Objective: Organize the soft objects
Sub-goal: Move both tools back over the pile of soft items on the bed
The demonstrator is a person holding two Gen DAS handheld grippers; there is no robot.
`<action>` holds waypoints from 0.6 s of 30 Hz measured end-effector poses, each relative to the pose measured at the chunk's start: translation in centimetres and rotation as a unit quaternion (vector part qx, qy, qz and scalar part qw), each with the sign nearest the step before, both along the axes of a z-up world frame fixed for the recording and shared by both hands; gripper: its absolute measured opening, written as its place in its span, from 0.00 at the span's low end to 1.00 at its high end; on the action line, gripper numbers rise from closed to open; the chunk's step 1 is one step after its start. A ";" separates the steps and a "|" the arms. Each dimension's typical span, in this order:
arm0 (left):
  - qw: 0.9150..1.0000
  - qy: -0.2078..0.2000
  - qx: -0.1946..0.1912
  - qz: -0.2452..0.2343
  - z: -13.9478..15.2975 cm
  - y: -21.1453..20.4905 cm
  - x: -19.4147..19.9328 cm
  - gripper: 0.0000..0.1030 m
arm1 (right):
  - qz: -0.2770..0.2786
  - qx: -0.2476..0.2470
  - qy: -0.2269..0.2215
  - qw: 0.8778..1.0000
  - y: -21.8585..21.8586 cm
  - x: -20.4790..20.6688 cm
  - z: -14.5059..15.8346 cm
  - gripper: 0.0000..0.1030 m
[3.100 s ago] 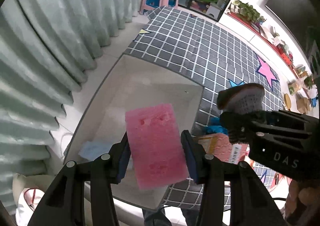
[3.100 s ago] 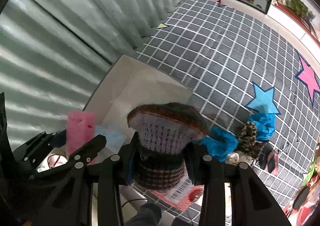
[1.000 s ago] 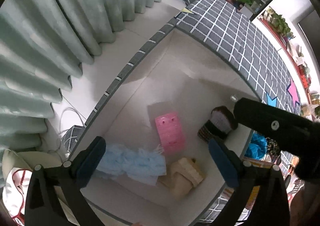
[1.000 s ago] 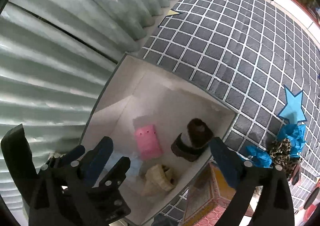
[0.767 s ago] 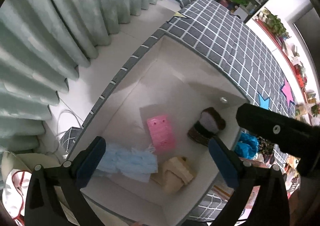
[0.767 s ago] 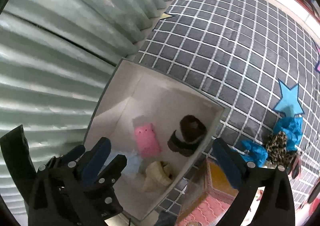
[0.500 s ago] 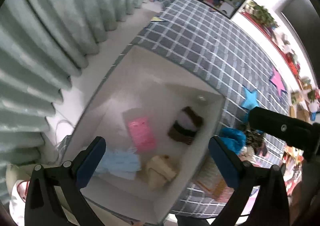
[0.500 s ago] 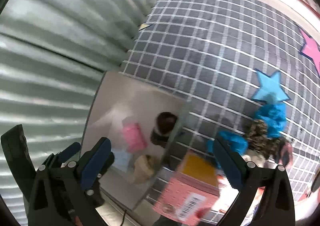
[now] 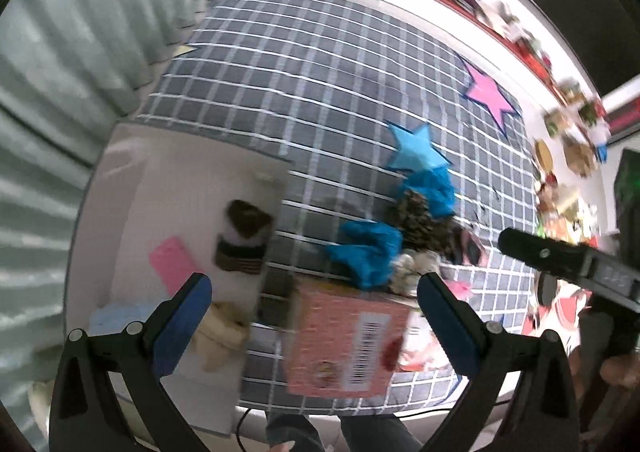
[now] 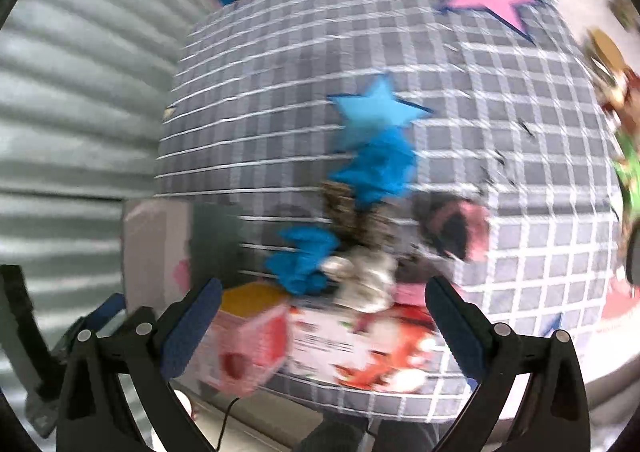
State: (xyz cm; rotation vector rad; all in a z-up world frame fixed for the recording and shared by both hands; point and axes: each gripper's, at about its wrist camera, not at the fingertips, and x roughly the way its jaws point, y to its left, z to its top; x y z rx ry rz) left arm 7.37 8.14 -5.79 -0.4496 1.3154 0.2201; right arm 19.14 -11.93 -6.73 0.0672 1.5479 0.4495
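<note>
The white box (image 9: 132,156) at the left holds a pink sponge (image 9: 172,264), a brown knitted hat (image 9: 244,236), a beige soft thing (image 9: 218,332) and a light blue cloth (image 9: 116,318). On the grid-pattern mat lies a pile: blue cloths (image 9: 372,252) (image 10: 304,256), a leopard-print piece (image 9: 416,216), a whitish soft thing (image 10: 360,272) and a dark pink-lined item (image 10: 456,228). My left gripper (image 9: 312,304) is open and empty above the box's right edge. My right gripper (image 10: 320,316) is open and empty above the pile; its view is blurred.
A pink carton with a barcode (image 9: 344,344) lies at the mat's near edge, also in the right wrist view (image 10: 256,348). Curtains (image 9: 48,52) hang at the left. Blue star (image 9: 416,152) and pink star (image 9: 488,96) mark the mat. Clutter lines the far right.
Both grippers let go of the pink sponge and the knitted hat in the box, rose, and swung right toward the pile on the mat.
</note>
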 end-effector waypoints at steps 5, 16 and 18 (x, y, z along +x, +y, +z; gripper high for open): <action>0.999 0.011 0.007 -0.044 -0.2 -3.7 2.2 1.00 | -0.050 -0.027 0.026 0.998 -5.5 0.4 -3.2 0.99; 0.991 0.064 0.030 -0.109 -3.4 -9.6 8.6 1.00 | -0.080 -0.046 0.060 0.994 -9.6 1.4 -8.6 0.99; 0.990 0.074 0.036 -0.117 -4.4 -10.4 9.9 1.00 | -0.070 -0.047 0.061 0.995 -9.4 1.6 -9.3 0.99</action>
